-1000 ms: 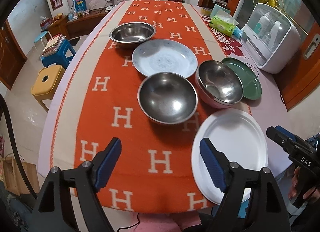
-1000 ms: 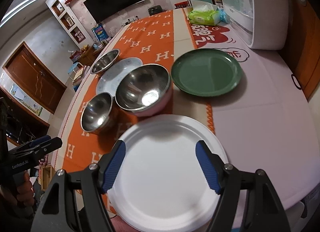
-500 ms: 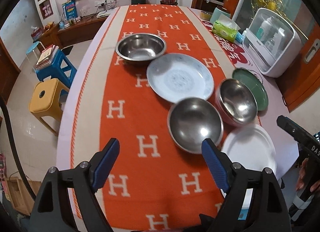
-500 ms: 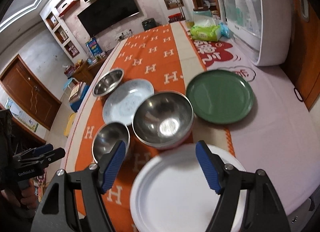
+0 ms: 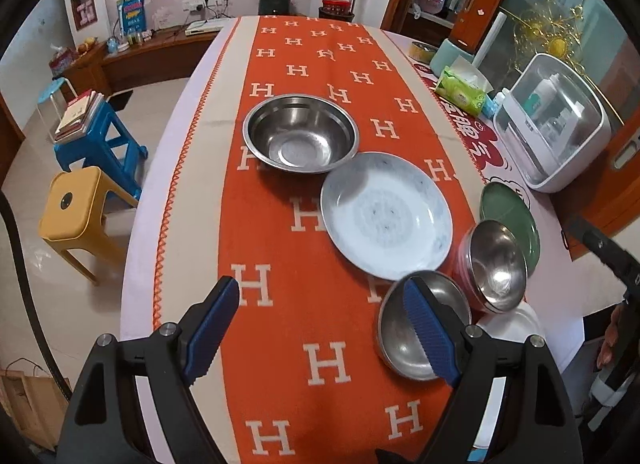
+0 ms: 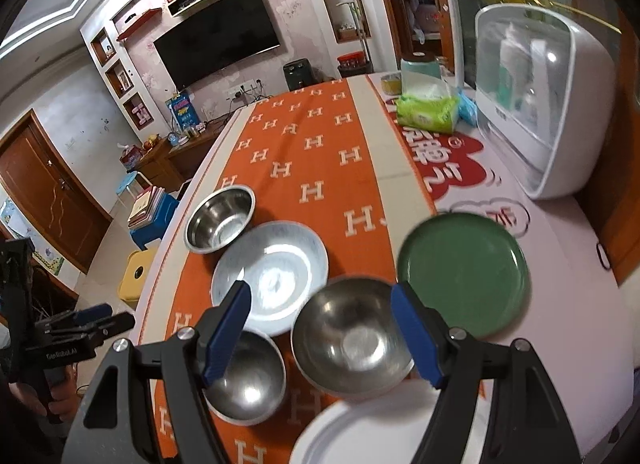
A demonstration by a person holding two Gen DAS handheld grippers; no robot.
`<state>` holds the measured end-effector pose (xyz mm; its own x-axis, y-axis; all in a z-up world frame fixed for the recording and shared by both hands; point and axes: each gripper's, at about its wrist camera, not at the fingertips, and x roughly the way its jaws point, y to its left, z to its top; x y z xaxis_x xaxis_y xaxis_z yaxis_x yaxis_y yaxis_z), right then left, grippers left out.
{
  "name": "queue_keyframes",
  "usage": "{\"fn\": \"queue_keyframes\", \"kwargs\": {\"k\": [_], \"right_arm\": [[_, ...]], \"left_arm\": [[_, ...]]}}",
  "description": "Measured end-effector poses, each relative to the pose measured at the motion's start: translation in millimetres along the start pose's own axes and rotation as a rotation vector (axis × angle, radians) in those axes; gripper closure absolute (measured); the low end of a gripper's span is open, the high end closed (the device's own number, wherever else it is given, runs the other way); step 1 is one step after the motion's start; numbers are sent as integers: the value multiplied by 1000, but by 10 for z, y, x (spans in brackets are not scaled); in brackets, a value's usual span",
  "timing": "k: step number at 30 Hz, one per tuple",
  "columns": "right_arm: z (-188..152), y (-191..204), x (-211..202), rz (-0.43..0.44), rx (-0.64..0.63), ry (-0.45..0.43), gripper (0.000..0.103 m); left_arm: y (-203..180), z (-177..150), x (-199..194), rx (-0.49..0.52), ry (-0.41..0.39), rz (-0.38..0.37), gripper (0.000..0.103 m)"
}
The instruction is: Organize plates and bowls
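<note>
Showing "H" letters: orange runner (image 5: 320, 248), "GenRobot.AI" grip (image 6: 60, 354).

You've got three steel bowls on the table: a wide one (image 5: 301, 135), a small one (image 5: 420, 330) and a pink-sided one (image 5: 498, 264). Three plates too: pale blue (image 5: 386, 213), green (image 6: 462, 274), white (image 6: 360, 432). Two stools stand beside it, blue (image 5: 106, 145) and yellow (image 5: 74, 209).

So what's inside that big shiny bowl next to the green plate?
Nothing: the big steel bowl looks empty, just glare on its bottom. Whatever lies beneath it is hidden. The green plate beside it is bare too.
</note>
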<state>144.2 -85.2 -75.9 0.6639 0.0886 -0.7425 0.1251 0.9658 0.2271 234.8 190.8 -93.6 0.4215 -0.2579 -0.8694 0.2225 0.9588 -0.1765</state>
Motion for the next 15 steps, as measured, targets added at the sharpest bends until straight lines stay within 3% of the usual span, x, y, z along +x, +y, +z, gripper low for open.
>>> {"fn": "queue_keyframes", "kwargs": {"k": [8,15], "right_arm": [[358,171,290,-21,-37,-15,30],[488,232,664,-5,-49,44,30]], "left_arm": [[135,206,238,-10,14,-21,20],[183,326,507,-24,44,-48,20]]}}
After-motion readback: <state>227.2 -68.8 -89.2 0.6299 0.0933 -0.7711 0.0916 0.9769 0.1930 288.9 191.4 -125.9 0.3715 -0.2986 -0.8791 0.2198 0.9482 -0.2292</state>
